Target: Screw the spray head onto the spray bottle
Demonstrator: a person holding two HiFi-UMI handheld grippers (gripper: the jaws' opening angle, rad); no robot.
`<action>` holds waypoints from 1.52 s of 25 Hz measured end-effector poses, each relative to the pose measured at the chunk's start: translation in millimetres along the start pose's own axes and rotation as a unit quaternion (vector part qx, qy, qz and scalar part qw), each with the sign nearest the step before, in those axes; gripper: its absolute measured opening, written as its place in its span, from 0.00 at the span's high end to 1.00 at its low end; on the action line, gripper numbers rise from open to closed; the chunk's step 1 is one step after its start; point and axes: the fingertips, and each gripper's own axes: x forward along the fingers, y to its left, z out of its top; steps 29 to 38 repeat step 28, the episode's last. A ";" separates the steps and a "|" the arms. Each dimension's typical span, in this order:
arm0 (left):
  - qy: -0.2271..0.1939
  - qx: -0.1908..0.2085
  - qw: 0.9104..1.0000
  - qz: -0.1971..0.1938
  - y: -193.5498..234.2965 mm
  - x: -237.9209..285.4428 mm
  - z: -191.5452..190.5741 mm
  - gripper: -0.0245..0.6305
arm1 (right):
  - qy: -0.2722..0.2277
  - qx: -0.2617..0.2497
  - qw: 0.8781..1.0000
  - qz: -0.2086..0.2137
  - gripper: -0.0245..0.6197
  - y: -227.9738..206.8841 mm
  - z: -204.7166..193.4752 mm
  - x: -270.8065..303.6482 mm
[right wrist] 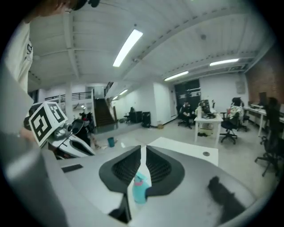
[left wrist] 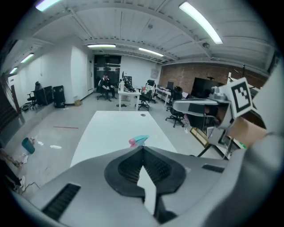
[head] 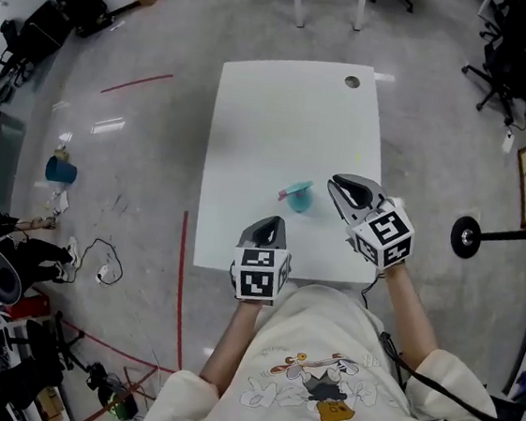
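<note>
A small teal spray bottle [head: 301, 200] stands near the middle of the white table [head: 283, 113]. Its teal spray head with a pink nozzle [head: 286, 194] sits on top and points left. In the left gripper view only the spray head [left wrist: 139, 140] shows, just past the jaw tips. My left gripper [head: 278, 221] hovers at the table's front edge, nearer than the bottle, shut and empty. My right gripper [head: 335, 180] is raised just right of the bottle, holding nothing, its jaws a narrow gap apart. Through that gap the bottle [right wrist: 140, 189] shows below.
A round cable hole [head: 352, 81] lies at the table's far edge. On the floor are a blue bucket [head: 60, 170] at the left, a red tape line [head: 180, 280], and a black stand base [head: 468, 237] at the right. Office chairs [head: 506, 63] stand at the far right.
</note>
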 end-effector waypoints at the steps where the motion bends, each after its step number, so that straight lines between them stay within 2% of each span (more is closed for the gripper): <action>1: -0.009 -0.008 1.000 0.006 -0.4 1.4 -1.2 0.95 | -0.031 0.015 0.999 -0.024 0.91 -1.6 -0.3 -6.7; 3: -0.020 -0.029 0.999 0.005 -7.5 4.9 -5.9 0.95 | -0.071 0.040 0.995 -0.065 0.95 -1.5 -4.9 -21.3; 6: -0.028 -0.044 0.998 -0.020 -24.5 8.4 -11.5 0.95 | -0.076 0.036 0.992 -0.092 0.95 5.4 -15.0 -30.7; 10: -0.033 -0.043 0.998 -0.020 -29.3 9.2 -14.6 0.95 | -0.068 0.013 0.994 -0.080 0.95 23.7 -17.9 -27.4; 19: -0.055 -0.031 0.998 -0.018 -34.6 11.6 0.3 0.95 | -0.039 0.013 0.997 -0.067 0.95 37.6 -32.1 -18.2; 24: -0.054 -0.039 0.997 -0.024 -37.2 11.7 0.0 0.95 | -0.026 0.016 0.998 -0.057 0.95 42.8 -38.6 -16.4; 28: -0.051 -0.025 0.998 -0.023 -44.1 13.4 -2.1 0.95 | -0.017 0.025 0.998 -0.048 0.95 43.4 -46.2 -18.4; 38: -0.051 -0.025 0.998 -0.023 -44.1 13.4 -2.1 0.95 | -0.017 0.025 0.998 -0.048 0.95 43.4 -46.2 -18.4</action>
